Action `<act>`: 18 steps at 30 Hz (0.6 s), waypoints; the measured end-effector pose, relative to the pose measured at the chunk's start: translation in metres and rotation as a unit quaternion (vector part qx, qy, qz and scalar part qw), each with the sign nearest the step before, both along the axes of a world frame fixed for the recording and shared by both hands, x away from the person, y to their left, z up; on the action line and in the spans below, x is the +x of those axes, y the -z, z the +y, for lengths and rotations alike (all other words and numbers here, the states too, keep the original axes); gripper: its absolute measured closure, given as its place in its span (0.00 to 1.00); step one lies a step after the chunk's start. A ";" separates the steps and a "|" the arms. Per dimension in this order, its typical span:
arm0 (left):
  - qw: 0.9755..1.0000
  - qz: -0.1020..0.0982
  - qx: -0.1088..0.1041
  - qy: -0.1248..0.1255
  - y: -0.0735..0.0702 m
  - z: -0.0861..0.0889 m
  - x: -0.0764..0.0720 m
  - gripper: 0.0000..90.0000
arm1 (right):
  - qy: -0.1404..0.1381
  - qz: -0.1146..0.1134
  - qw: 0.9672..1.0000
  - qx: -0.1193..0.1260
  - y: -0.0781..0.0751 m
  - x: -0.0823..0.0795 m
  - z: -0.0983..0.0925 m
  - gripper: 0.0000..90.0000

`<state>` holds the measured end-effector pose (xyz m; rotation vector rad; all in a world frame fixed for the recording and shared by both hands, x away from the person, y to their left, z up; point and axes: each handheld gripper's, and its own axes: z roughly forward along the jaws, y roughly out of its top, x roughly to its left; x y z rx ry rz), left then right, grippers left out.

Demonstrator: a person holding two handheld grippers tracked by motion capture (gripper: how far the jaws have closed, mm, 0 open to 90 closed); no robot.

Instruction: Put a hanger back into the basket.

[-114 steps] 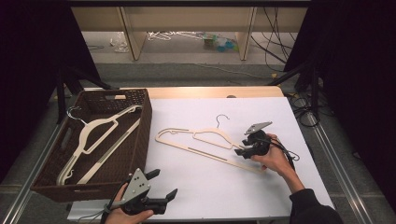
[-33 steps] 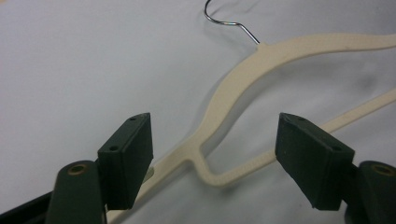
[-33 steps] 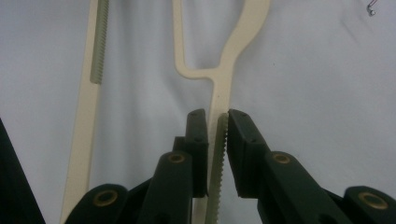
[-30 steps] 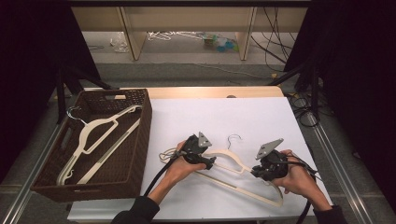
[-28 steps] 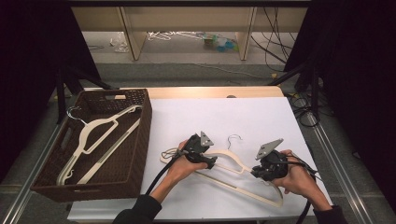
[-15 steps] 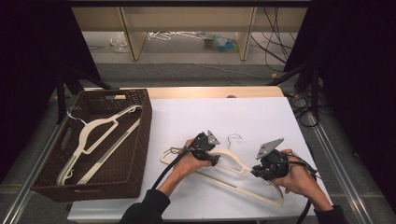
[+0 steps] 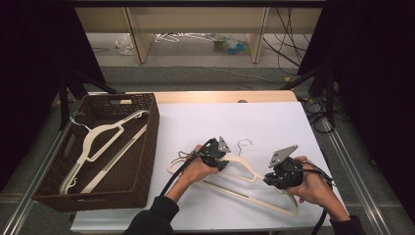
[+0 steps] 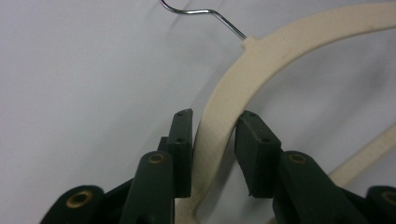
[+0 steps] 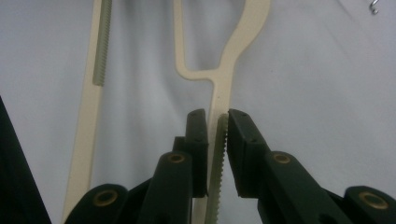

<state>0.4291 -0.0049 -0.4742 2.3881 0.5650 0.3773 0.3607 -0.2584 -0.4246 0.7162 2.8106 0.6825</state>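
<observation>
Step in hand: securing a cream hanger (image 7: 244, 171) at two points before moving it. It lies flat on the white tabletop (image 7: 254, 122), to the right of the wicker basket (image 7: 147, 147), which already contains a like hanger (image 7: 98, 147).

Right tool (image 7: 283, 177): pressed together on the hanger's ribbed right shoulder, as the right gripper view shows, with the ribbed strip (image 9: 219, 154) caught between both pads.

Left tool (image 7: 215, 155): set astride the curved arm near the neck and wire hook (image 8: 201, 11). Its jaws have just been closing with the arm (image 8: 210, 149) between them. The left gripper view shows one pad against the arm and a narrow gap at the other, so the pinch appears not yet complete.

Next move, in my judgement: the left tool needs to finish closing, after which both hands should raise the hanger level and carry it leftward to the basket, keeping the hook free of the rim.

Change from the earliest frame: the left hand was then low at the tabletop's near edge, away from the hanger, and the hanger lay farther back. It now sits closer to the person, and both tools are on it.
</observation>
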 end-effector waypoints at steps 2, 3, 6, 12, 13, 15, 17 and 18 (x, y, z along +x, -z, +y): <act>1.000 -0.006 -0.003 0.011 -0.006 0.003 -0.003 0.78 | -0.004 0.000 1.000 0.000 0.001 0.001 -0.001 0.88; 1.000 -0.008 -0.002 0.018 -0.010 0.005 -0.005 0.78 | -0.004 -0.001 1.000 -0.001 0.002 0.001 -0.002 0.91; 0.999 -0.019 0.004 0.035 -0.019 0.011 -0.012 0.81 | -0.003 -0.002 1.000 0.011 0.002 0.003 -0.005 0.88; 0.999 -0.017 -0.018 0.044 -0.035 0.028 -0.024 0.83 | 0.004 -0.041 0.998 0.044 -0.012 0.000 -0.004 0.73; 0.999 -0.015 -0.022 0.046 -0.037 0.030 -0.026 0.84 | 0.004 -0.046 0.998 0.049 -0.014 -0.001 -0.004 0.72; 0.998 -0.008 -0.033 0.048 -0.042 0.033 -0.030 0.84 | 0.004 -0.060 0.997 0.050 -0.018 -0.003 -0.004 0.69; 0.998 -0.007 -0.036 0.054 -0.047 0.037 -0.035 0.84 | 0.005 -0.062 0.996 0.056 -0.021 -0.005 -0.003 0.67; 0.998 -0.005 -0.036 0.056 -0.050 0.039 -0.038 0.85 | 0.007 -0.059 0.997 0.056 -0.022 -0.006 -0.003 0.65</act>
